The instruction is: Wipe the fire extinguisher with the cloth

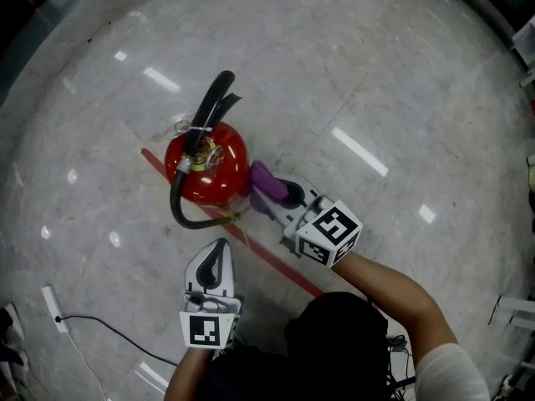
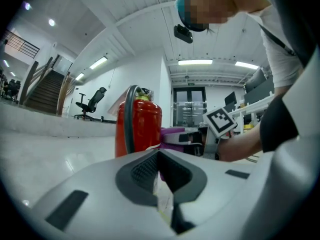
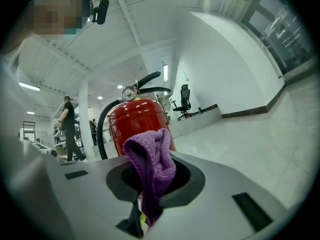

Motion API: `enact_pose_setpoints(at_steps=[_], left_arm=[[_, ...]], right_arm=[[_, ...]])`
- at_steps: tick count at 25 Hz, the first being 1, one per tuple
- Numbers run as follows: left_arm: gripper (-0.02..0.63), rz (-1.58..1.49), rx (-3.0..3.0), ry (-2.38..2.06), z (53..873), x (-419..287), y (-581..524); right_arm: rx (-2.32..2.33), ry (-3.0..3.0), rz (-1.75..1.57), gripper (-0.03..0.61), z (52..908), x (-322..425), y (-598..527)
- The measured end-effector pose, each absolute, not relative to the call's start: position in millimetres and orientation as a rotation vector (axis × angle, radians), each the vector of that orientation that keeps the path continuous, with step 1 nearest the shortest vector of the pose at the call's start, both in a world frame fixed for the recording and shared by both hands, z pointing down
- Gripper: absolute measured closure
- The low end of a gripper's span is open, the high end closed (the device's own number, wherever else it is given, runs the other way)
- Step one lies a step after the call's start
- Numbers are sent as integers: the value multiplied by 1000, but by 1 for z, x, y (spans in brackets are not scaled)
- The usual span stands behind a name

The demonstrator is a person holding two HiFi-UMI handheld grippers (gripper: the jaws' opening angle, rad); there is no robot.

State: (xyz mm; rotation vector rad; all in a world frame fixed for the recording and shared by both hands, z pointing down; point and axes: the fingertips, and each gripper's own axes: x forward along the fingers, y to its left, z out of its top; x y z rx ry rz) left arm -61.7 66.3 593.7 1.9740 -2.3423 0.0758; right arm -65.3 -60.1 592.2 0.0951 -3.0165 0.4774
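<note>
A red fire extinguisher [image 1: 206,164] with a black hose stands upright on the marble floor; it also shows in the left gripper view [image 2: 138,126] and the right gripper view [image 3: 137,120]. My right gripper [image 1: 280,192] is shut on a purple cloth [image 1: 266,184], which sticks out between its jaws [image 3: 150,166] and lies against the extinguisher's right side. My left gripper [image 1: 216,253] is shut with nothing in it, held near the floor in front of the extinguisher, a short way off.
A red tape line [image 1: 276,261] runs across the floor under the extinguisher. A white power strip with a black cable [image 1: 54,307] lies at the lower left. A person [image 3: 67,129] walks in the background, and an office chair [image 3: 185,101] stands by the far wall.
</note>
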Motion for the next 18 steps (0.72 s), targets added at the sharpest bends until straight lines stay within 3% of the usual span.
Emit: enact_pose_setpoints(at_steps=[18], left_arm=[[611,83,1812,-2372,589,-86,69]], right_arm=[[-195,-3214,332,522,472,-38,-38]])
